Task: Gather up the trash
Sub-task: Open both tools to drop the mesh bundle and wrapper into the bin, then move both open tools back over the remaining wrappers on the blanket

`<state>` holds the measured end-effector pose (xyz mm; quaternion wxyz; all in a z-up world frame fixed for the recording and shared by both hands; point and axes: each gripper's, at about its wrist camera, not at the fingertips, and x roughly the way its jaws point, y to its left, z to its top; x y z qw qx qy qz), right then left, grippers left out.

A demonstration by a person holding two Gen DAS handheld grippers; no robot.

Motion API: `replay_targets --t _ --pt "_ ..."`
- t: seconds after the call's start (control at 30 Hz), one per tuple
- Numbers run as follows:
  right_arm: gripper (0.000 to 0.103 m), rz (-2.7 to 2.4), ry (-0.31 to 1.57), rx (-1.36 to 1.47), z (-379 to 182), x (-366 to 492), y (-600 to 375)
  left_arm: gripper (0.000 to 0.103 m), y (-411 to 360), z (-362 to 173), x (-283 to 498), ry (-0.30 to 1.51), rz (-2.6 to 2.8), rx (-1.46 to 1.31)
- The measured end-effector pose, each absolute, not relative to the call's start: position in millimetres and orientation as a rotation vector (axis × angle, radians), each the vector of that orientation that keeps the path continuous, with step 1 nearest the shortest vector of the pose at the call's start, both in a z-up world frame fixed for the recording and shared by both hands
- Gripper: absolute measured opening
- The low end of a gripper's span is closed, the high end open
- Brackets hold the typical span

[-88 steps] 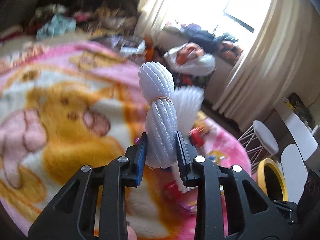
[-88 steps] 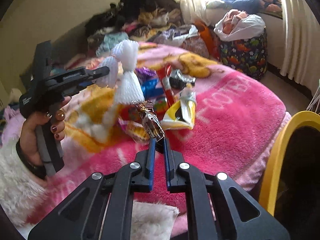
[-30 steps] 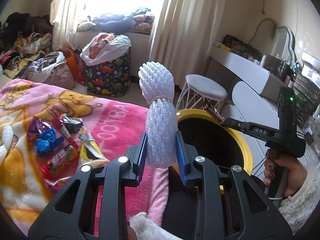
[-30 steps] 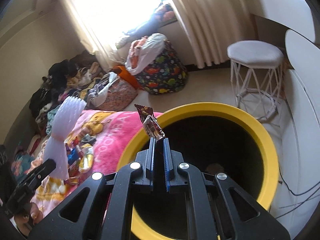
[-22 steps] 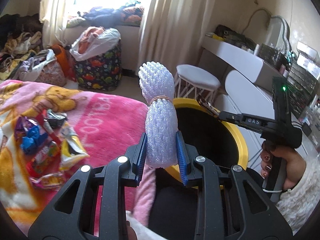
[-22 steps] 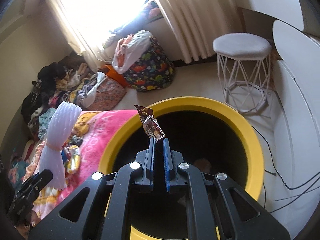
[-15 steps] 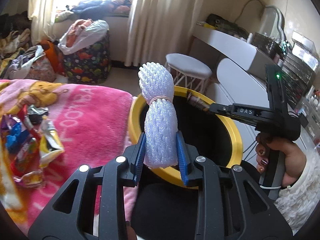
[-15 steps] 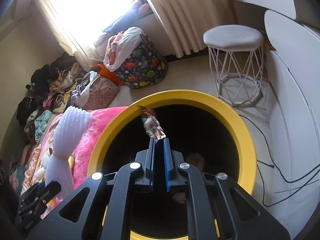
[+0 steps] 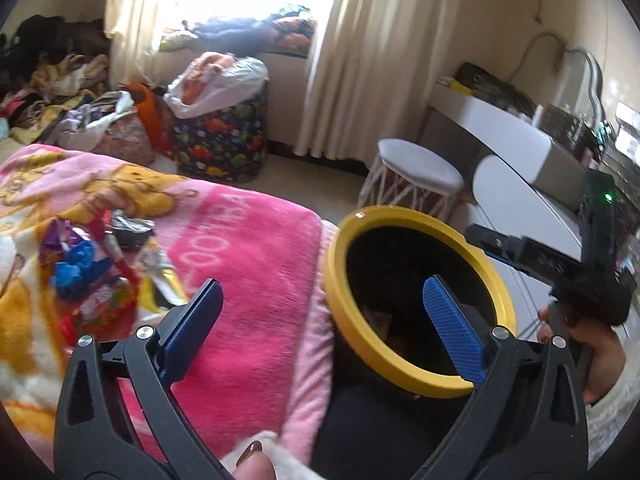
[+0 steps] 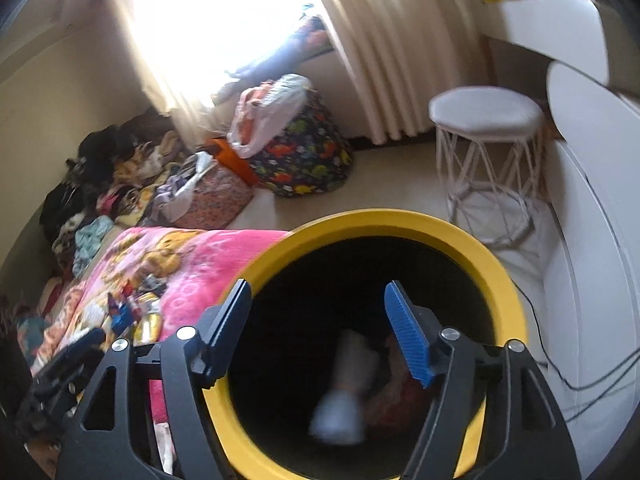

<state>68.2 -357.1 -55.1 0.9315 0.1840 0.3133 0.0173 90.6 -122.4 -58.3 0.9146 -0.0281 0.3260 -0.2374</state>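
Observation:
My left gripper (image 9: 320, 308) is open and empty, over the bed edge beside the yellow-rimmed black bin (image 9: 340, 308). My right gripper (image 10: 318, 312) is open and empty above the bin's mouth (image 10: 516, 304). Inside the bin, the white foam net (image 10: 344, 396) lies blurred among other trash. Several candy wrappers and packets (image 9: 92, 268) lie on the pink blanket (image 9: 248, 256), to the left in the left wrist view. They also show small in the right wrist view (image 10: 132, 312). The right gripper also shows at the right edge of the left wrist view (image 9: 568, 268).
A white stool (image 10: 486, 120) stands behind the bin, a white desk (image 9: 520, 148) to its right. A patterned laundry bag (image 9: 220, 140) and piles of clothes (image 9: 52, 80) lie near the curtained window. A cable (image 10: 592, 376) runs along the floor at right.
Both grippers opened. The foam net left my left gripper and the wrapper left my right gripper; the net now lies in the bin. The left view swung slightly back toward the bed.

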Motion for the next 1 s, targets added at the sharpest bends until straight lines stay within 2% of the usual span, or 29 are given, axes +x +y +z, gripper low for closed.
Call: replay_targets --t 0.47,1.0 --pt "0.074 0.196 0.583 0.263 -32.7 66.1 -298.2 0.092 -69.5 -41.3 89.5 0.61 -0.368 -0.119" --pt "0.078 0.323 0.6 0.191 -31.6 65.9 -250.2 0.092 -19.0 -36.5 91.7 0.581 -0.258 -0.168"
